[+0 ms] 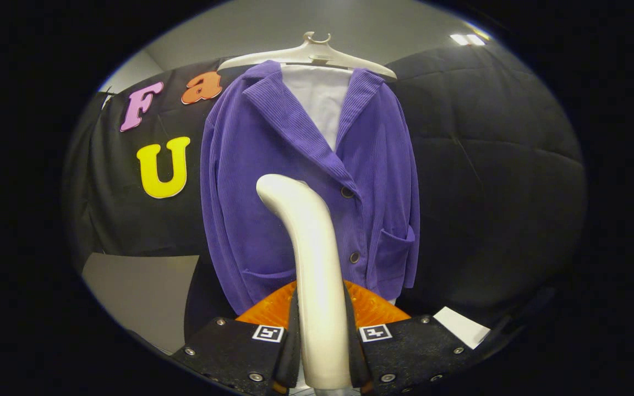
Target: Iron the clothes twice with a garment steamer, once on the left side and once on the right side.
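A purple corduroy jacket [273,181] hangs on a pale hanger [309,55] over a white shirt [320,104], in front of the black booth wall. My gripper [321,352] is shut on the white handle of the garment steamer [309,258], which rises between the fingers. The steamer's curved head points at the jacket's left front panel, just below the lapel and beside the top button. An orange rounded part of the steamer [372,308] shows behind the fingers. Whether the head touches the cloth I cannot tell.
A grey panel [138,291] stands low to the left of the jacket. A white card [463,325] lies low to the right, near the right finger. Ceiling lights [466,39] shine above the black wall.
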